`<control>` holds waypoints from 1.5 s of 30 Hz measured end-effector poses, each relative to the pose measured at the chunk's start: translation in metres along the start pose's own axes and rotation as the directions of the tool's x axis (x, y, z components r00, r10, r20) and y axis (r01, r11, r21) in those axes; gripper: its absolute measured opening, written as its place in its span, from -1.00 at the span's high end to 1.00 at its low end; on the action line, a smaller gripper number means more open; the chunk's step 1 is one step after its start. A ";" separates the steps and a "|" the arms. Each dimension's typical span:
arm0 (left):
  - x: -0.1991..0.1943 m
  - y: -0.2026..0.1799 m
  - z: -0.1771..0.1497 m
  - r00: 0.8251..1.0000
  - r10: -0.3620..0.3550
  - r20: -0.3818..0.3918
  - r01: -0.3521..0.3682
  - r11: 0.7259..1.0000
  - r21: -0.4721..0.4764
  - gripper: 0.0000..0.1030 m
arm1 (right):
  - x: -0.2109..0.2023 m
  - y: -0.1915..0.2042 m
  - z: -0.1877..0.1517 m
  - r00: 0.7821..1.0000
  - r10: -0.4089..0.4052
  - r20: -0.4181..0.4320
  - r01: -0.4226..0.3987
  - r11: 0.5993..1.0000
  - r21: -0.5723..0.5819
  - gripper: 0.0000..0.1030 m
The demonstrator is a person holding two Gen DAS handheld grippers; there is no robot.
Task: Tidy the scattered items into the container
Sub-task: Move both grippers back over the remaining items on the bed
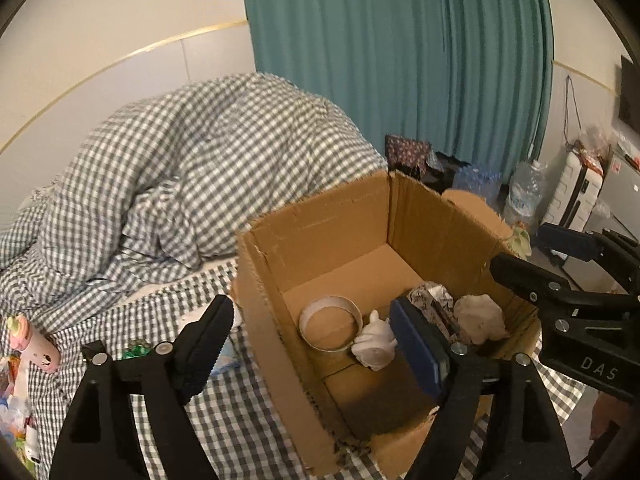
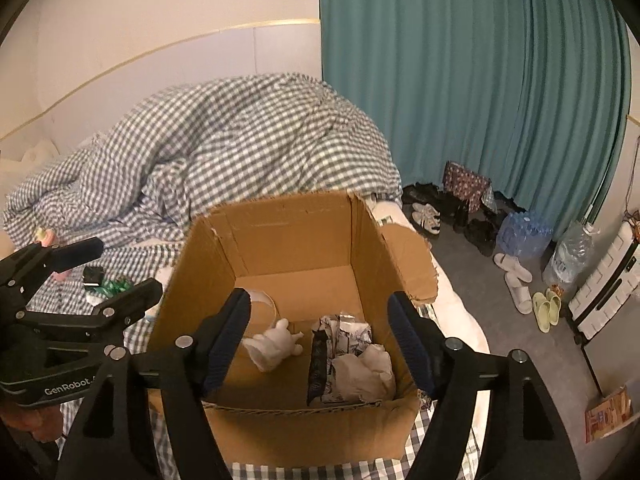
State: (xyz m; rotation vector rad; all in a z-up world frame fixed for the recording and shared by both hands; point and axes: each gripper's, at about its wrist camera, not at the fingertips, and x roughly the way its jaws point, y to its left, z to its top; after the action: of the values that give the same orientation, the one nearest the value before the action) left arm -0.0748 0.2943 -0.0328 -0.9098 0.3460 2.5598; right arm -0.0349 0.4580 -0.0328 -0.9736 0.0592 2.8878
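Items are lying scattered on the bed [image 1: 240,420] by its left edge: a pink bottle [image 1: 34,344] and green wrappers [image 2: 112,285]. The left gripper [image 1: 308,344] is being held apart and empty, straddling the cardboard box [image 1: 280,320] wall; it could be snagged there. The right gripper [image 2: 320,336], also apart and empty, is being held over the box. A tape roll [image 1: 330,326], white figurine [image 2: 272,346] and crumpled paper [image 2: 368,372] are already sitting inside; the box could be tipped.

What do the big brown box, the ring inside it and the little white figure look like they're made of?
Box: corrugated cardboard, matte brown, with ragged torn edges.
Ring: probably a cardboard tape core, with a brown inner face and a pale, thin outer wall.
White figure: matte and chalky-looking, perhaps plaster or soft plastic; the pictures leave it open.
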 end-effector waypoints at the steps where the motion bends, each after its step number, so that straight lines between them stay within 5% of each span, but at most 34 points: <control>1: -0.004 0.002 0.000 1.000 0.008 0.006 -0.008 1.000 -0.003 -0.86 | -0.005 0.002 0.000 1.000 0.001 0.008 -0.001 1.000 -0.001 -0.48; 6: -0.030 0.014 -0.001 0.999 0.034 0.043 -0.034 0.999 -0.012 -0.96 | -0.027 0.014 0.003 0.999 0.008 0.047 -0.007 1.000 -0.018 -0.83; 14: -0.069 0.039 -0.007 0.993 0.068 0.096 -0.063 0.997 -0.053 -1.00 | -0.055 0.030 0.007 0.995 0.019 0.095 -0.017 1.000 -0.021 -0.99; 23: -0.111 0.074 -0.020 0.982 0.128 0.139 -0.120 0.991 -0.065 -1.00 | -0.072 0.049 0.002 0.994 0.052 0.094 -0.048 0.998 -0.045 -0.99; 31: -0.145 0.127 -0.038 0.966 0.194 0.172 -0.163 0.970 -0.179 -1.00 | -0.078 0.079 -0.001 0.991 0.086 0.102 -0.080 0.995 -0.060 -0.99; 45: -0.166 0.203 -0.086 0.953 0.280 0.118 -0.238 0.929 -0.283 -1.00 | -0.070 0.171 -0.012 0.978 0.192 0.087 -0.177 0.972 -0.154 -0.99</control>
State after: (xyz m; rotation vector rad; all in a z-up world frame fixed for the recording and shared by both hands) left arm -0.0012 0.0354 0.0294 -0.7875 0.0787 2.9558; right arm 0.0109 0.2822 0.0016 -0.8848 -0.0737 3.1468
